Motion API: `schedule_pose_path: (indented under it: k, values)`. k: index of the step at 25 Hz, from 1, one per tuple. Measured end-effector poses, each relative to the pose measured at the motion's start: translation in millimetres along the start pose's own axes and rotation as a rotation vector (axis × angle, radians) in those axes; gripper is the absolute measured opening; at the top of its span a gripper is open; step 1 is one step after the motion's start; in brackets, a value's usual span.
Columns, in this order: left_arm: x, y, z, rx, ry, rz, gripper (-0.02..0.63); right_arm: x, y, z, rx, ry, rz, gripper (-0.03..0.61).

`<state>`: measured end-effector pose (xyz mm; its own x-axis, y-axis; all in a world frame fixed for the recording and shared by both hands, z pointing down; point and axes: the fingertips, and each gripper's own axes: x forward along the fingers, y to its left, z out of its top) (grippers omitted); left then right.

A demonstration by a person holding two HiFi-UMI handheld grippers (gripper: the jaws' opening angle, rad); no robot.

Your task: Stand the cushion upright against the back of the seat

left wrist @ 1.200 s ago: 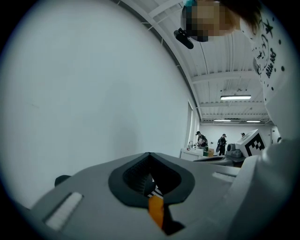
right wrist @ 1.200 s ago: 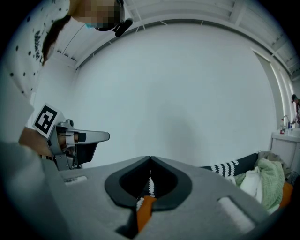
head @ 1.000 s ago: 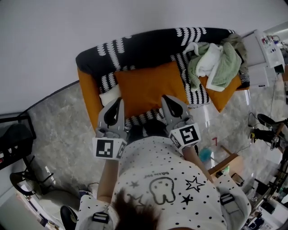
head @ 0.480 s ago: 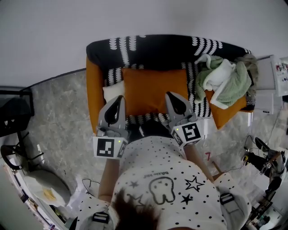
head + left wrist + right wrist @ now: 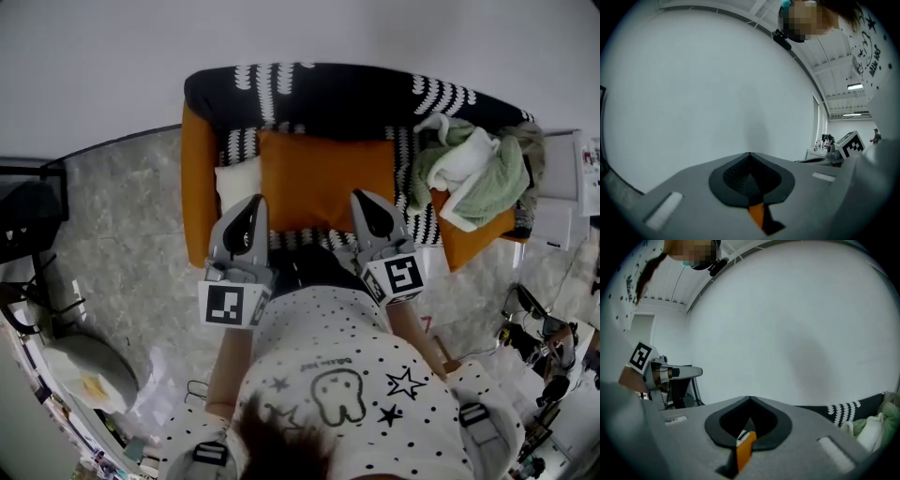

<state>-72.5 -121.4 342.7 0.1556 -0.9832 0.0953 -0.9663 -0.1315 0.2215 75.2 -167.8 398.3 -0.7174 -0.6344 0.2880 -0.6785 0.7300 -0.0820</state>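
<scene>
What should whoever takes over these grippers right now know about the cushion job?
Left gripper: jaws shut, empty, at the front-left edge of the orange cushion.
Right gripper: jaws shut, empty, at its front-right edge.
Cushion: mid-seat and seemingly flat, with its far edge by the black-and-white throw over the backrest. Tilt is hard to judge from above.
Nearby: white cushion on its left, heap of cloths on its right.
Done: grippers are in place at the cushion, but no grip is taken.
Left: open the jaws, take the front edge, and stand the cushion upright against the back.
</scene>
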Motion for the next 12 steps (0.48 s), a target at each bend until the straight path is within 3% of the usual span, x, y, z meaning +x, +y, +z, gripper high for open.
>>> schedule_pose_path:
  k: [12]
  values:
    - [1,2,8,0.057,-0.032,-0.076,0.0,-4,13,16,-0.026,-0.062,-0.101,0.0]
